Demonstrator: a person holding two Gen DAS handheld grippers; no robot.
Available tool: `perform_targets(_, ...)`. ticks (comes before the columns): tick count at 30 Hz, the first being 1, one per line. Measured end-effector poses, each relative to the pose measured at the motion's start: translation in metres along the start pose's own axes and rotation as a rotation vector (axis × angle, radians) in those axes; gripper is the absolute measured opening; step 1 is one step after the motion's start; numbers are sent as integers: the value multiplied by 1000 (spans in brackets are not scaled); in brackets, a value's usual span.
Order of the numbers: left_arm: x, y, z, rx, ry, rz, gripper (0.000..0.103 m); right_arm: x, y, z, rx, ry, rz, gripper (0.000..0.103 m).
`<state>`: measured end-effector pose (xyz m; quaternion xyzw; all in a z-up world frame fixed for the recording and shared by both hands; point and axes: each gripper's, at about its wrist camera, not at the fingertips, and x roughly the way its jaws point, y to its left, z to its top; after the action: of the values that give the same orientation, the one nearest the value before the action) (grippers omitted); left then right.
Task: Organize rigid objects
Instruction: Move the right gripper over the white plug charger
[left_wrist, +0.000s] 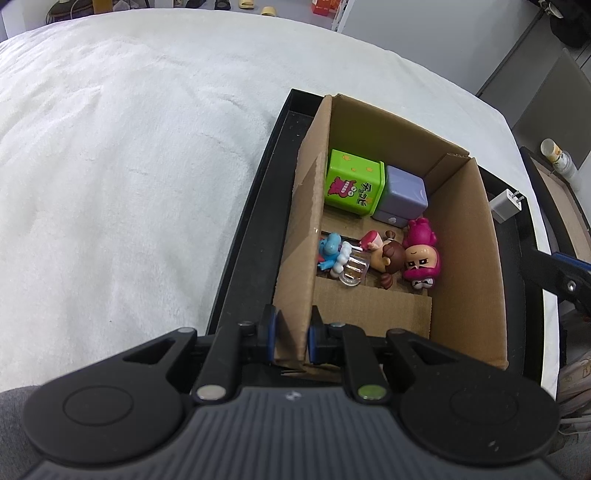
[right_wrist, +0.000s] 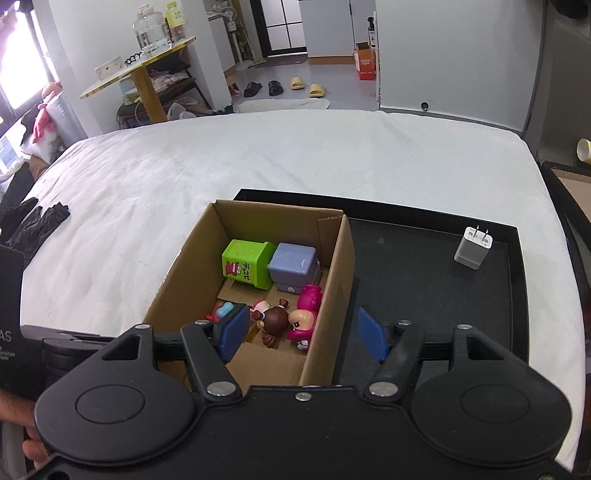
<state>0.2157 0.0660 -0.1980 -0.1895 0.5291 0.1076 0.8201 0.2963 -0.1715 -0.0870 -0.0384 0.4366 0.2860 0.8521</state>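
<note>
A cardboard box (left_wrist: 465, 258) (right_wrist: 184, 280) stands in a black tray (left_wrist: 251, 236) (right_wrist: 424, 288) on the white bed. Inside lie a green cube (left_wrist: 352, 182) (right_wrist: 245, 267), a purple cube (left_wrist: 404, 194) (right_wrist: 293, 267), a pink figure (left_wrist: 421, 254) (right_wrist: 304, 314), a brown-haired figure (left_wrist: 386, 256) (right_wrist: 275, 323), a blue figure (left_wrist: 330, 251) and a clear plug (left_wrist: 94, 271). My left gripper (left_wrist: 291, 338) is shut on the box's near left wall. My right gripper (right_wrist: 303, 334) is open above the box's right wall. A white charger (right_wrist: 472, 247) (left_wrist: 504, 205) stands in the tray, right of the box.
Black gloves (right_wrist: 35, 225) lie on the bed at the left. A second dark tray (right_wrist: 569, 192) sits off the bed's right edge. A table with jars (right_wrist: 140, 70), slippers (right_wrist: 306, 86) and an orange box (right_wrist: 365, 62) are beyond the bed.
</note>
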Motion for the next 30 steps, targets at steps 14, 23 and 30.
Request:
perform_targets(14, -1, -6, 1, 10, 0, 35, 14, -5, -30, -4, 8, -35, -32, 93)
perform_targets(23, 2, -11, 2, 21, 8, 62, 14, -4, -56, -13, 73, -71, 11, 94)
perform_targets(30, 4, -15, 3, 27, 14, 80, 14, 14, -88, -28, 188, -124, -34, 94)
